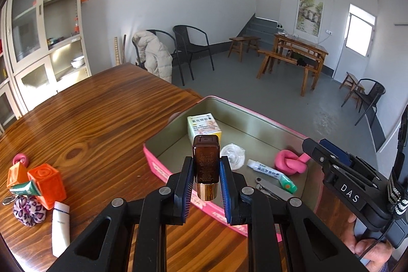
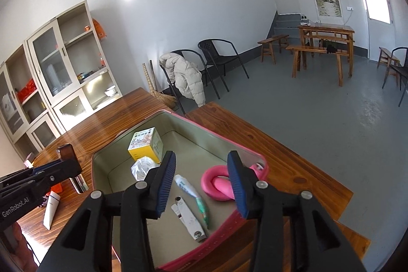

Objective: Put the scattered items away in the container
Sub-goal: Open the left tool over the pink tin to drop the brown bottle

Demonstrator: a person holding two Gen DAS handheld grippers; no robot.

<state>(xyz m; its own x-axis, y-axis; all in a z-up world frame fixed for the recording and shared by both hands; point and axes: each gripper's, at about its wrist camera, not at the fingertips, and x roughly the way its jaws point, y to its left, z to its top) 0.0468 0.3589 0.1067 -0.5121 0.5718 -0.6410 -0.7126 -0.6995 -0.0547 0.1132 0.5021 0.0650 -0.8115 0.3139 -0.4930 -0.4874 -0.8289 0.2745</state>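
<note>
Brown bottle point(image 1: 206, 165) clamped by left gripper point(image 1: 206, 191) above pink tin point(image 1: 163, 171).

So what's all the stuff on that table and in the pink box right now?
pink tin: 1, pink, on table
medicine box: 1, yellow-white, in tin
plastic lid: 1, clear, in tin
small tube: 1, white-green, in tin
knotted toy: 1, pink, in tin
nail clipper: 1, silver, in tin
orange blocks: 2, table's left
scrunchie: 1, leopard purple, beside blocks
white tube: 1, table's left
brown bottle: 1, gold-capped, held over tin edge
left gripper: black-blue, shut on bottle
right gripper: black-blue, open above tin
</note>
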